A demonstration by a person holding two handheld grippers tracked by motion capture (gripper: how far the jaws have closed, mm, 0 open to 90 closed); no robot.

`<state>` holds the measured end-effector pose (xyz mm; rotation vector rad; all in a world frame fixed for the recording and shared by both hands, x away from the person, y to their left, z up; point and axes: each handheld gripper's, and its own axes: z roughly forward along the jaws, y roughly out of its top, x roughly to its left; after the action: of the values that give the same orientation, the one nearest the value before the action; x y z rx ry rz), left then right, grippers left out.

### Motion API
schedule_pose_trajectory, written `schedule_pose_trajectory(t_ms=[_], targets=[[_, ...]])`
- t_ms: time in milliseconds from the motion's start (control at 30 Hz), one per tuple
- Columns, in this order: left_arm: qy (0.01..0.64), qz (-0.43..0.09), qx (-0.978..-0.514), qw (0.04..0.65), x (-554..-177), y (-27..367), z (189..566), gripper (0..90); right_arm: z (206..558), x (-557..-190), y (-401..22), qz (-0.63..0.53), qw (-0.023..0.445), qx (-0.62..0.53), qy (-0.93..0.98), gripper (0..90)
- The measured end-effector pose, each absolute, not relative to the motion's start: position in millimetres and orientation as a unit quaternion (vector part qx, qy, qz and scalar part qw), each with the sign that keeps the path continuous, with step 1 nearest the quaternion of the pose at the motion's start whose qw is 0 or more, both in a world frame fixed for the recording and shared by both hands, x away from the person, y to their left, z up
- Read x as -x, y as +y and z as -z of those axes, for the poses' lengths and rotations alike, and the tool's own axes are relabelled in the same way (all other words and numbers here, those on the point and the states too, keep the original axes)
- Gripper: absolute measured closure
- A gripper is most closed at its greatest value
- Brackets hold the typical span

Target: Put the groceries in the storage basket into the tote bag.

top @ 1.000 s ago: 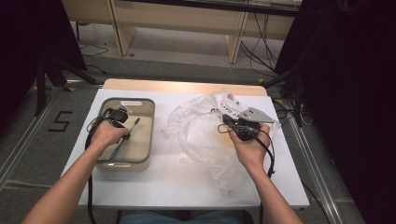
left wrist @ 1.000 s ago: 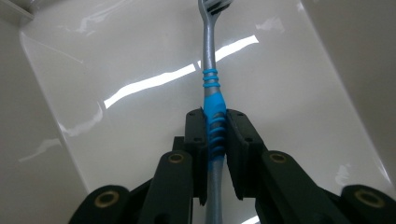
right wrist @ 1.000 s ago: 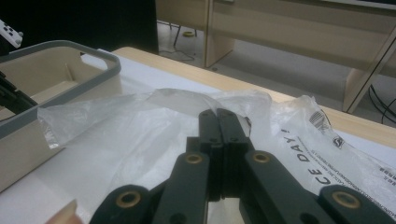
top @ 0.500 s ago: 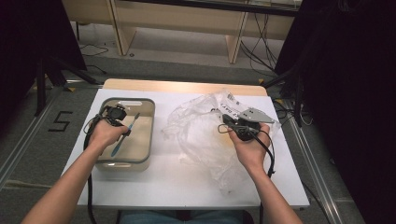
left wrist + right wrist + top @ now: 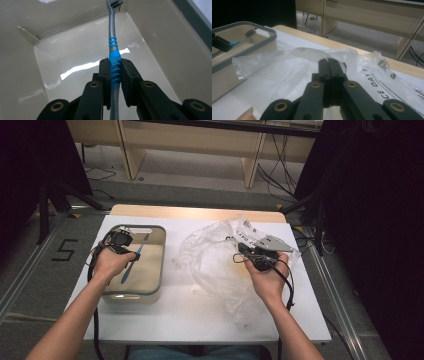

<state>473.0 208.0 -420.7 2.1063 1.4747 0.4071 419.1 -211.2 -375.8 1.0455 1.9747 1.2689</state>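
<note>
A blue and grey plastic toothbrush (image 5: 114,65) is grasped by the left gripper (image 5: 115,72), its two black fingers (image 5: 105,75) pressed against the ribbed blue grip section of the handle. The toothbrush is held inside a beige rectangular plastic bin with a grey rim (image 5: 150,285), with the bristled head pointed toward the bin's far wall and the handle above the glossy floor; whether the head touches the wall cannot be told. In the high view the left gripper (image 5: 131,251) is seen over the far half of the bin, which stands on the left part of the white table (image 5: 200,320).

The right gripper (image 5: 329,65) is clenched, its fingers (image 5: 323,70) pressed together. They lie against a crumpled clear plastic bag with black printed lettering (image 5: 287,72), but whether any film is pinched between them cannot be told. In the high view the right gripper (image 5: 246,254) is seen over the bag (image 5: 215,270), which is spread across the middle and right of the table, just beside the bin.

In the right gripper view, the bin (image 5: 249,47) and the toothbrush (image 5: 244,37) appear at the left, well apart from the right gripper.
</note>
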Motion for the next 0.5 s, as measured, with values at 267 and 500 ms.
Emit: schedule_pose_trajectory(t_ms=[267,500], targets=[[0.545,-0.173,-0.764,0.298,-465,213,412,78.8,376,-419,-211,-0.473,0.283,-0.39,0.738,90.0],[0.542,-0.18,-0.757,0.318,-458,212,408,78.8,376,-419,-210,-0.474,0.282,-0.389,0.738,90.0]])
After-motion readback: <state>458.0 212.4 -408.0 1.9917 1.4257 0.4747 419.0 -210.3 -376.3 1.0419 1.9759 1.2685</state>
